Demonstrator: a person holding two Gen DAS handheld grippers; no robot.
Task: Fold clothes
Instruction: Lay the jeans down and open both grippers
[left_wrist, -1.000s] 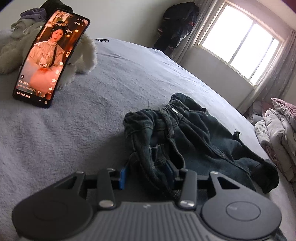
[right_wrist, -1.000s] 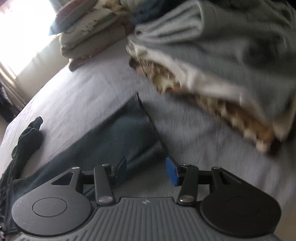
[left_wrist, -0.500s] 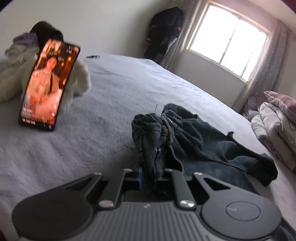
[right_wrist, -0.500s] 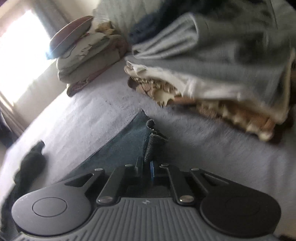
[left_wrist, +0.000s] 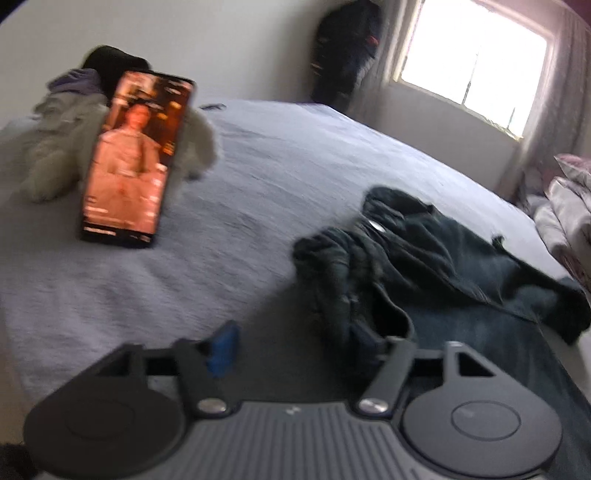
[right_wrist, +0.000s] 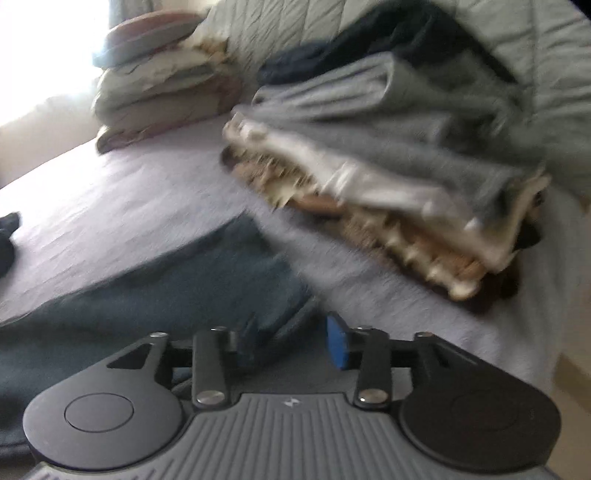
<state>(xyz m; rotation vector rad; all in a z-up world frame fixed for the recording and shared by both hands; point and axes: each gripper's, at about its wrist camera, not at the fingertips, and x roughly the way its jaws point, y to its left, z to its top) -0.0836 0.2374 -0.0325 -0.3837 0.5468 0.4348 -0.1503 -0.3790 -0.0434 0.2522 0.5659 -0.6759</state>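
Note:
Dark blue jeans (left_wrist: 424, 251) lie crumpled on the grey bed sheet (left_wrist: 258, 184), waistband and button facing up. My left gripper (left_wrist: 295, 343) sits low at the waistband's near edge. Its jaws are opening: the fabric rests against the right finger, the left blue pad (left_wrist: 221, 347) stands free, and nothing is pinched. In the right wrist view the jeans leg (right_wrist: 221, 273) stretches flat toward its hem. My right gripper (right_wrist: 291, 341) hovers over the hem corner. Its jaws are opening too, with a fold of denim lying loose between the pads.
A lit phone (left_wrist: 136, 158) leans on a white plush toy (left_wrist: 55, 155) at the far left. A pile of folded clothes (right_wrist: 388, 155) lies just beyond the hem, with stacked pillows and bedding (right_wrist: 155, 81) behind. Dark clothing (left_wrist: 347, 51) hangs beside the window (left_wrist: 469, 62).
Half a second ago both grippers were shut on the denim, left on the waistband and right on the hem. Now both have opened and let go, and the jeans rest on the bed.

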